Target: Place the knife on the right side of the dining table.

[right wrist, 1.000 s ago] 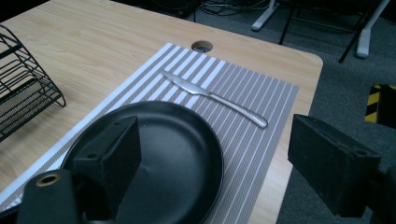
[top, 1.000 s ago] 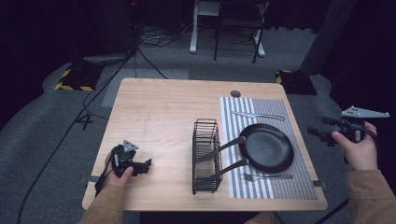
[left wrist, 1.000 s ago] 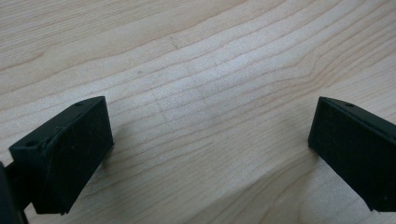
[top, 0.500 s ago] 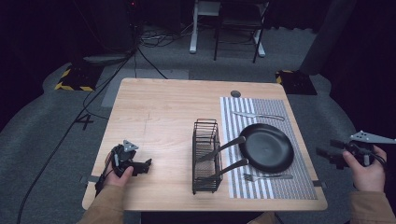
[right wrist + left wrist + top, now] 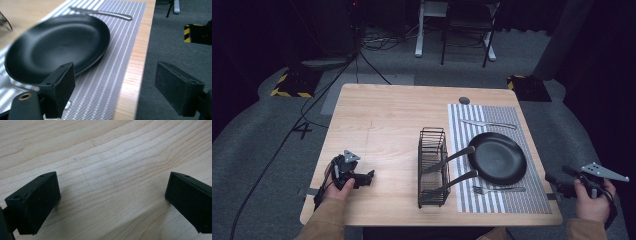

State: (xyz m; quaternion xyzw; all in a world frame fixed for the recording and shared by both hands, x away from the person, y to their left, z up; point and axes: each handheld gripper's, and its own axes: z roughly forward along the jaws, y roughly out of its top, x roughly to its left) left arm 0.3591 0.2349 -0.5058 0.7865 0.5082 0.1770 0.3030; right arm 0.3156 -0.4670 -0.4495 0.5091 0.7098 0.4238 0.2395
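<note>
Hovering off the counter's (image 5: 387, 115) right edge, the right claw (image 5: 557, 181) is spread and empty, the plate (image 5: 497, 157) just to its left. Left claw (image 5: 364, 177), also spread, rests well apart.

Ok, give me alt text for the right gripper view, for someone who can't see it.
A black plate sits on a striped placemat at the edge of a wooden table, seen between the open jaws of the right gripper. A knife lies on the mat beyond the plate, and grey floor shows past the table edge.

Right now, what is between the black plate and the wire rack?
In the high view, two dark utensil handles stick out of the wire rack across the striped placemat toward the black plate.
</note>
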